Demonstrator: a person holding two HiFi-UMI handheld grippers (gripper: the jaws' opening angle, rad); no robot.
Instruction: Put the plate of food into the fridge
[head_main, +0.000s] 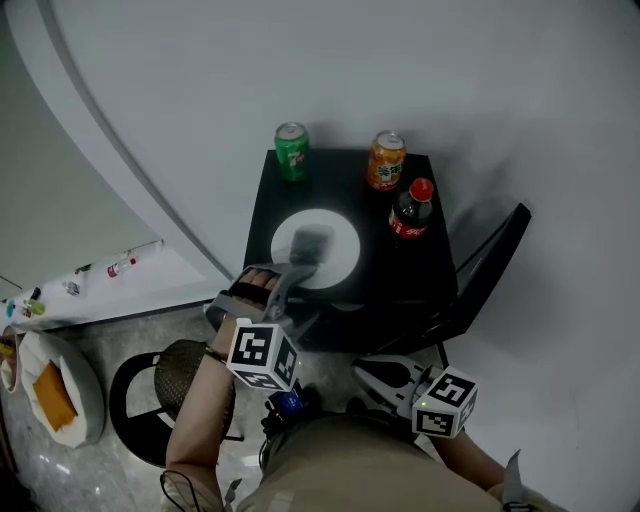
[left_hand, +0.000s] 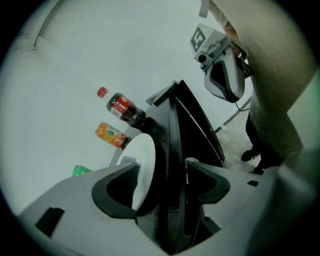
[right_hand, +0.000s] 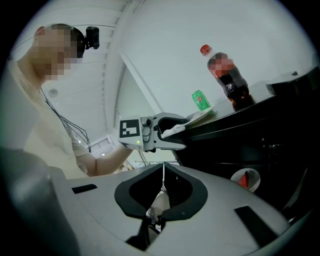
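Plate (head_main: 345, 258) parked on fridge (head_main: 400, 285) top, near rim straddled by left gripper (head_main: 297, 268), jaws apart, nothing clamped. Right gripper (head_main: 385, 378) clenched empty, held low near right. Rim pinched too shallow = plate tipped, food (head_main: 312, 243) dumped; bottle (head_main: 410, 212) easily knocked tbh.

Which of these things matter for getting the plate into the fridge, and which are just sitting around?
For the job:
white plate
black fridge, door open
left tongs, jaws apart around the plate's rim

Just lying about, on the fridge top:
green can
orange can
cola bottle
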